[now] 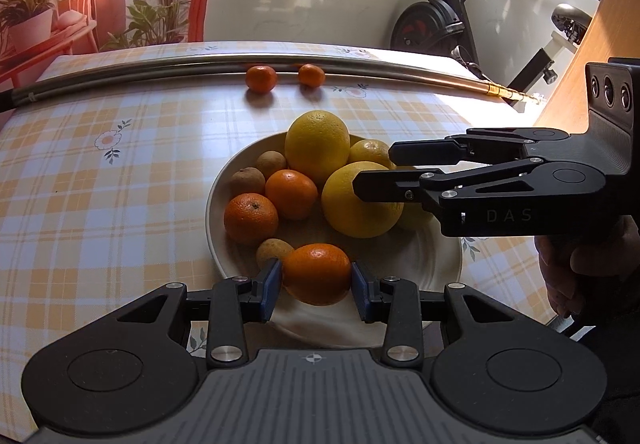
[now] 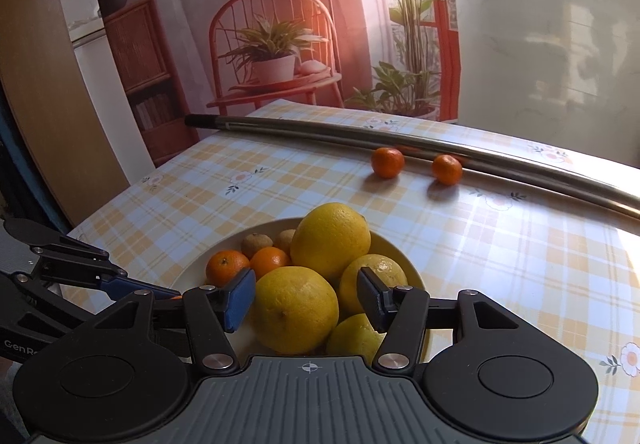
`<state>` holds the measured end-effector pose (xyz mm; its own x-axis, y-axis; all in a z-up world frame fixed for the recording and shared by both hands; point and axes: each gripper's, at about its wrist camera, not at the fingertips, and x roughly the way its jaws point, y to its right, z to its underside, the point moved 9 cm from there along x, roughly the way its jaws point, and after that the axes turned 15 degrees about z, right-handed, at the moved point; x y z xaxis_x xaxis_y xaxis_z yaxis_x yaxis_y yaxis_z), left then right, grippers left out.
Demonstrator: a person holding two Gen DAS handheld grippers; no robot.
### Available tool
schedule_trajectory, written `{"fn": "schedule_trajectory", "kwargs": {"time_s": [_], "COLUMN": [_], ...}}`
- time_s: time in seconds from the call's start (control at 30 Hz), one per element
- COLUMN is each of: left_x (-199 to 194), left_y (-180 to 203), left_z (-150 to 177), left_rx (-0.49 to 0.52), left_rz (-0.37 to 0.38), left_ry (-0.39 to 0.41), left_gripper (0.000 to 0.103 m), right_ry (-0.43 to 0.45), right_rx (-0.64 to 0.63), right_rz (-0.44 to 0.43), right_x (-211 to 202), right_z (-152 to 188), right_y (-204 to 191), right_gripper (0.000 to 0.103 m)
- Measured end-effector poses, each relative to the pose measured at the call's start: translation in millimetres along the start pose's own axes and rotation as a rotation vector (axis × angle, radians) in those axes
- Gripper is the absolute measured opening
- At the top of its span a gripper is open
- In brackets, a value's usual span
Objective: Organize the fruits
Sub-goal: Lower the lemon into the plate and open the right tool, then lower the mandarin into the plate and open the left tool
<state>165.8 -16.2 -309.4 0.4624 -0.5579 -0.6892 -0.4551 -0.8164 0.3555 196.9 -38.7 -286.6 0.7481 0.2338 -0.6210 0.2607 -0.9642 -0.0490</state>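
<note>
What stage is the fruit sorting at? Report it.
Done: two tangerines lie out on the table by the metal rod. In hand: the left gripper is shut on a tangerine; the right gripper is open around a lemon. Left: the remaining fruit on the plate.

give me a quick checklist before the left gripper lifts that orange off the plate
1. Orange between the left gripper pads: ok, both blue pads sit against its sides.
2. Grip firm enough to lift: cannot tell.
3. Right gripper clear of the lift path: ok, it is open around a yellow citrus farther back.
4. Neighbours: not ok, a small brown fruit touches the orange and may roll.
5. Plate flat on the table: ok.
6. Landing spot beside the two mandarins by the metal pole: ok, free cloth there.
</note>
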Motion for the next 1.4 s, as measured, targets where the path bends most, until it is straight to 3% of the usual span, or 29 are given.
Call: {"fn": "schedule_trajectory", "kwargs": {"time_s": [0.43, 0.9, 1.23, 1.4], "left_x": [6, 9, 4, -4], "left_y": [-7, -15, -19, -19], "left_z": [6, 0, -2, -6], "left_rx": [-0.008, 0.028, -0.018, -0.04], "left_rz": [-0.031, -0.077, -0.065, -0.065], "left_ry": [-0.038, -0.023, 0.009, 0.05], "left_gripper": [0.04, 0.041, 0.042, 0.05], "right_ry": [0.037, 0.043, 0.047, 0.05], "right_rx": [0.018, 0.09, 0.114, 0.123], "right_rz": [0.033, 0.084, 0.109, 0.116], "right_x": [-10, -11, -11, -11], "right_z": [-7, -6, -4, -4], "right_y": [9, 33, 41, 44], "right_gripper": [0.053, 0.053, 0.053, 0.053]}}
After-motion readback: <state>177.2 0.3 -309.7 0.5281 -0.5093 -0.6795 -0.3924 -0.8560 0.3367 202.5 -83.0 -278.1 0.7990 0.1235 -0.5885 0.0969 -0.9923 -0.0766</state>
